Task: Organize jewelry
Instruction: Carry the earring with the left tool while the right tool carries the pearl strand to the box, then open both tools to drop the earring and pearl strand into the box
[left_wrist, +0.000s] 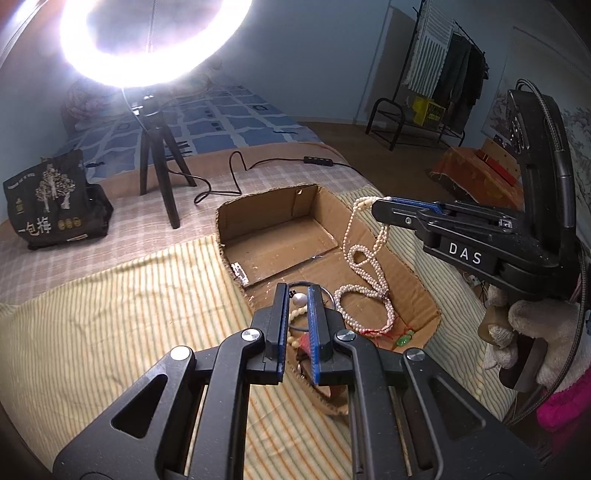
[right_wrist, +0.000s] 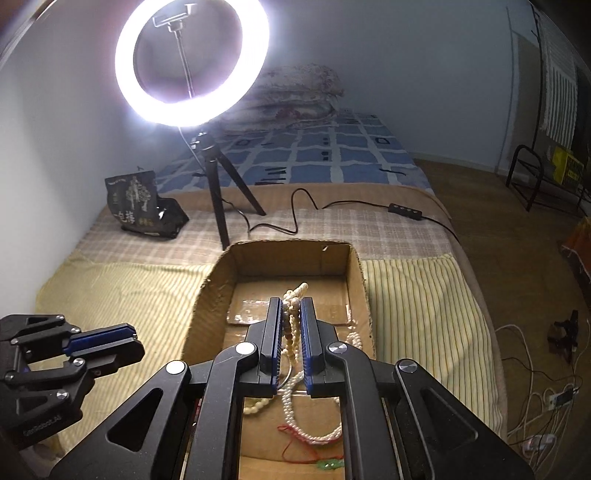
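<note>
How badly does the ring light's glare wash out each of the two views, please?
Left wrist view: the ring light blooms heavily and its inner edge smears. Right wrist view: the ring stays crisp with a mild halo; the pearl necklace in the right gripper reads clearly.

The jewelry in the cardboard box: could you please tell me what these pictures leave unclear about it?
- Left wrist view: the left gripper covers the near pieces; only a large pearl shows between its fingers.
- Right wrist view: the right gripper hides where the pearl necklace loops.
- Green pendant: too small to identify.
</note>
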